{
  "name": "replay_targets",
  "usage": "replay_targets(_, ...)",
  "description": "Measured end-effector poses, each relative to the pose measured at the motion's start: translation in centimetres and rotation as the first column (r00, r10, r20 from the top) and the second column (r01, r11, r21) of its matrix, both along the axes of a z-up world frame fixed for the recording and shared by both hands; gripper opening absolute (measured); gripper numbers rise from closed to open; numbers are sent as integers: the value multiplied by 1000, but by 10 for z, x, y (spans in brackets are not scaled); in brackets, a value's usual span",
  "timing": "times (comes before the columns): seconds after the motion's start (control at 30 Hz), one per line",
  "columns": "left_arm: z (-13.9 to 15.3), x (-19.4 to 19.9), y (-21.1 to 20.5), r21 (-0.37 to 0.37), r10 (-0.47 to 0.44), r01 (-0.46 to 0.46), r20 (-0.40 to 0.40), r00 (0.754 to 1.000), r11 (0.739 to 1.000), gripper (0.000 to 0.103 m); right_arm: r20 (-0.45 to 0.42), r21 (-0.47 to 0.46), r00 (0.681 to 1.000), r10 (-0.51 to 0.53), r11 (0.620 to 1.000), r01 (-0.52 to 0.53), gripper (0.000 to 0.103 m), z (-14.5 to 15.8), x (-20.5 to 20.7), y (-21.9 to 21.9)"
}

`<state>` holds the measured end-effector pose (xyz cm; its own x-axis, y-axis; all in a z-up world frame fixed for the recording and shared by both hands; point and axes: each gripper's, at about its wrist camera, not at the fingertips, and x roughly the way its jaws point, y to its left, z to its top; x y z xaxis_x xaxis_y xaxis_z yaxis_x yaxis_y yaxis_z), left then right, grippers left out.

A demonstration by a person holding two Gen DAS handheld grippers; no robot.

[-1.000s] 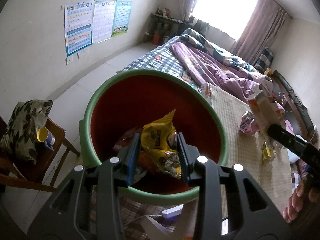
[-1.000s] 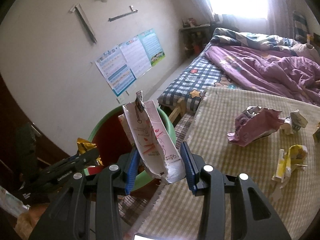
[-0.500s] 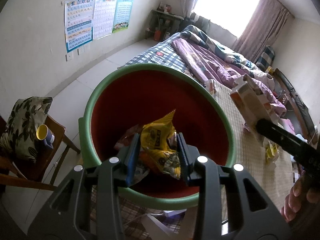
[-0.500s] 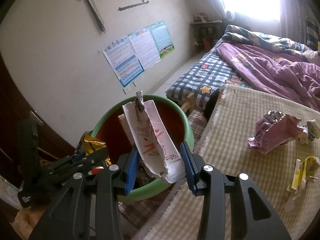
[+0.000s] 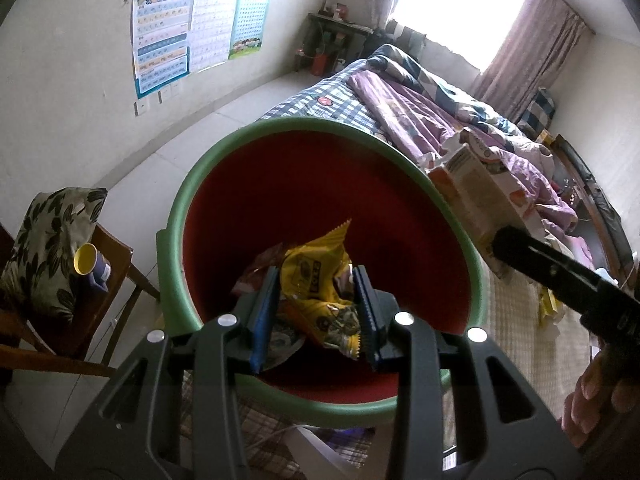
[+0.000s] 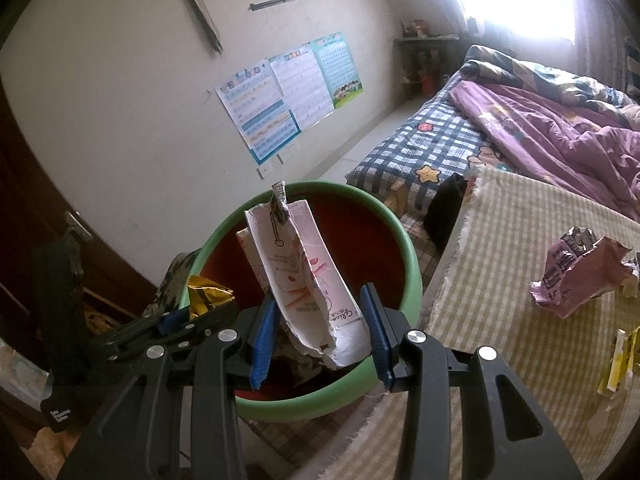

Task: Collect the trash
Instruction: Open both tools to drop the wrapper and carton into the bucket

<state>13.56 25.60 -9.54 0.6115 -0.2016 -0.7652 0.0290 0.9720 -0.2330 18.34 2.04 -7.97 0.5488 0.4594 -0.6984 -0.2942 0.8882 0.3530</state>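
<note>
A green bin with a red inside (image 5: 182, 216) (image 6: 412, 280) stands beside the bed. My left gripper (image 5: 316, 292) is shut on a yellow snack wrapper (image 5: 316, 276) and holds it over the bin's mouth; it also shows in the right wrist view (image 6: 180, 320). My right gripper (image 6: 320, 320) is shut on a crushed pink-and-white carton (image 6: 304, 276) and holds it over the bin's right rim; the carton shows in the left wrist view (image 5: 480, 200). Other wrappers (image 5: 260, 276) lie at the bin's bottom.
A checked mat (image 6: 520, 240) on the bed carries a crumpled pink bag (image 6: 576, 280) and yellow wrappers (image 6: 620, 356). A purple quilt (image 6: 560, 128) lies behind. A wooden chair (image 5: 108, 280) with a leaf-print cushion (image 5: 52, 248) and a yellow cup (image 5: 90, 266) stands left of the bin.
My right gripper has carried the carton leftward from above the mat to over the bin's rim. My left gripper has kept the yellow wrapper over the bin.
</note>
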Motion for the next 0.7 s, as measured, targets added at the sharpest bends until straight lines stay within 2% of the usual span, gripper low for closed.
replay_targets(0.27, -2, 0, 1, 2, 19, -19, -6, 1000, 1000, 37, -12, 8, 1000, 3, 1000, -3, 40, -3, 2, 2)
replay_targets(0.33, -1, 0, 2, 3, 24, -24, -5, 1000, 1000, 39, -13, 11, 1000, -2, 1000, 2, 42, -4, 2, 1)
replay_targets(0.37, -1, 0, 3, 4, 30, -30, -5, 1000, 1000, 44, -11, 15, 1000, -5, 1000, 5, 42, -4, 1, 1)
replay_targets(0.4, -1, 0, 3, 4, 38, -38, -5, 999, 999, 52, -12, 18, 1000, -10, 1000, 10, 47, -4, 1, 1)
replay_targets(0.47, -1, -1, 5, 2, 54, -54, 1, 999, 999, 59, -15, 34, 1000, -21, 999, 21, 56, -5, 1, -3)
replay_targets(0.6, 0, -4, 8, 0, 71, -71, -1, 997, 997, 60, -17, 52, 999, -39, 998, 40, 57, -4, -3, -12)
replay_targets(0.7, 1, -10, 3, -1, 62, -62, -2, 998, 998, 60, -16, 61, 998, -55, 997, 55, 65, -2, -9, -20)
